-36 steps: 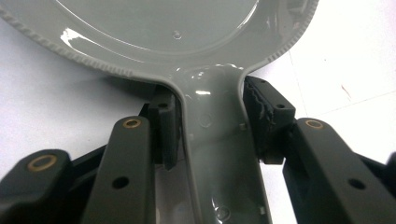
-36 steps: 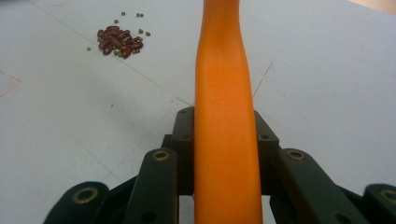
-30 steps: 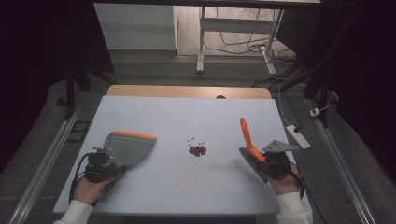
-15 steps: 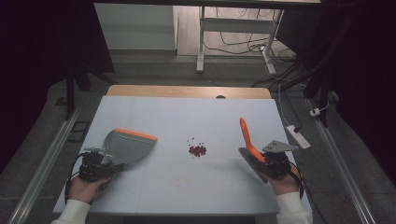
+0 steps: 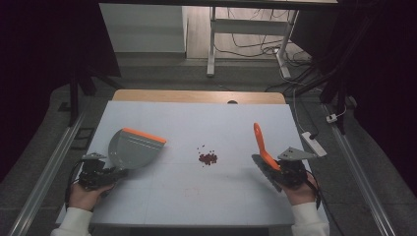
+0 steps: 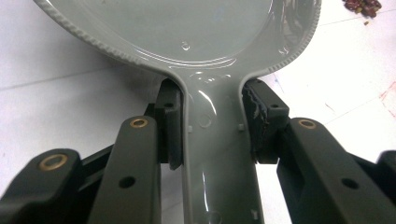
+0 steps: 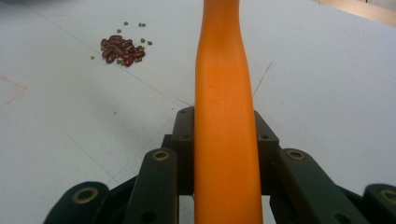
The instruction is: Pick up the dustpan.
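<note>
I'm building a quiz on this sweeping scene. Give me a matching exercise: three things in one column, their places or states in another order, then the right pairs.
Things:
1. dustpan
2. brush
3. beans

Places or states:
A. loose pile at mid-table
B. clamped by its grey handle in the left tongs
C. orange handle clamped in the right tongs

Pairs: 1-B, 2-C, 3-A
</note>
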Demonstrator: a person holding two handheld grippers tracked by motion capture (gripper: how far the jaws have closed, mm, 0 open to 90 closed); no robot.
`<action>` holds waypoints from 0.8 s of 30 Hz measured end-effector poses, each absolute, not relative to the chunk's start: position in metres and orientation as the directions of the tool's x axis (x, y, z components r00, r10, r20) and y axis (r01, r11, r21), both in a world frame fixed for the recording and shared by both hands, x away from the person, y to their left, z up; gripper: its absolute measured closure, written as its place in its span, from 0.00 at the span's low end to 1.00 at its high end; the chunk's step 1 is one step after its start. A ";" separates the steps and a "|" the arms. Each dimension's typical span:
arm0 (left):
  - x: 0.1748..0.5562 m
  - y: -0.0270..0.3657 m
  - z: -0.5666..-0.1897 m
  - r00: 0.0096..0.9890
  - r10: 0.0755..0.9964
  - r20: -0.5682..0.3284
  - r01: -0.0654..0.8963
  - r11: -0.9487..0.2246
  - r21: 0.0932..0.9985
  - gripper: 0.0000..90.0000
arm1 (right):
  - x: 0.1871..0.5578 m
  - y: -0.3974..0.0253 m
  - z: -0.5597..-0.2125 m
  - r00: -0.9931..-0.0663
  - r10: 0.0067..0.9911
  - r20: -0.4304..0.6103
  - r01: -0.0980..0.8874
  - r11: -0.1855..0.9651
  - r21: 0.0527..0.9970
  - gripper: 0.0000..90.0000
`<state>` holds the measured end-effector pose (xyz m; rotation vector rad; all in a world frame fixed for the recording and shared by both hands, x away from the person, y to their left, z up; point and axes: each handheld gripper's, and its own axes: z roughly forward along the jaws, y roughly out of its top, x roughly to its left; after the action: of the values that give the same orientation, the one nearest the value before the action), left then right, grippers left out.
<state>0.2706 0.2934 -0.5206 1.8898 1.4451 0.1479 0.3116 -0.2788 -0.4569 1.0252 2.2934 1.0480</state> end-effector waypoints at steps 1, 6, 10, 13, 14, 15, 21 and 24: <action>0.272 0.293 -0.521 0.364 0.872 -0.329 0.785 -0.097 0.612 0.69 | 0.312 -0.279 -0.457 -0.641 0.765 -0.067 0.450 0.445 0.774 0.78; 0.283 0.287 -0.518 0.421 0.854 -0.305 0.759 -0.147 0.634 0.69 | 0.311 -0.279 -0.456 -0.639 0.766 -0.074 0.443 0.444 0.779 0.78; 0.289 0.283 -0.516 0.464 0.841 -0.278 0.731 -0.186 0.657 0.69 | 0.311 -0.278 -0.455 -0.637 0.767 -0.071 0.443 0.441 0.781 0.78; 0.292 0.282 -0.513 0.482 0.833 -0.272 0.719 -0.199 0.666 0.69 | 0.312 -0.279 -0.455 -0.637 0.768 -0.071 0.444 0.441 0.780 0.78; 0.293 0.282 -0.512 0.488 0.829 -0.274 0.717 -0.202 0.668 0.69 | 0.312 -0.278 -0.455 -0.636 0.768 -0.071 0.445 0.441 0.779 0.78; 0.294 0.281 -0.511 0.496 0.826 -0.267 0.711 -0.209 0.672 0.69 | 0.312 -0.278 -0.455 -0.636 0.768 -0.071 0.445 0.441 0.779 0.78; 0.296 0.280 -0.507 0.540 0.801 -0.257 0.677 -0.232 0.699 0.69 | 0.313 -0.278 -0.456 -0.637 0.768 -0.071 0.447 0.442 0.777 0.78; 0.293 0.279 -0.505 0.562 0.790 -0.244 0.660 -0.251 0.709 0.69 | 0.313 -0.279 -0.456 -0.636 0.768 -0.071 0.449 0.443 0.776 0.78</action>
<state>0.2930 0.2788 -0.5046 1.9873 1.1642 0.2049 0.3132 -0.2787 -0.4561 1.0278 2.2845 1.0438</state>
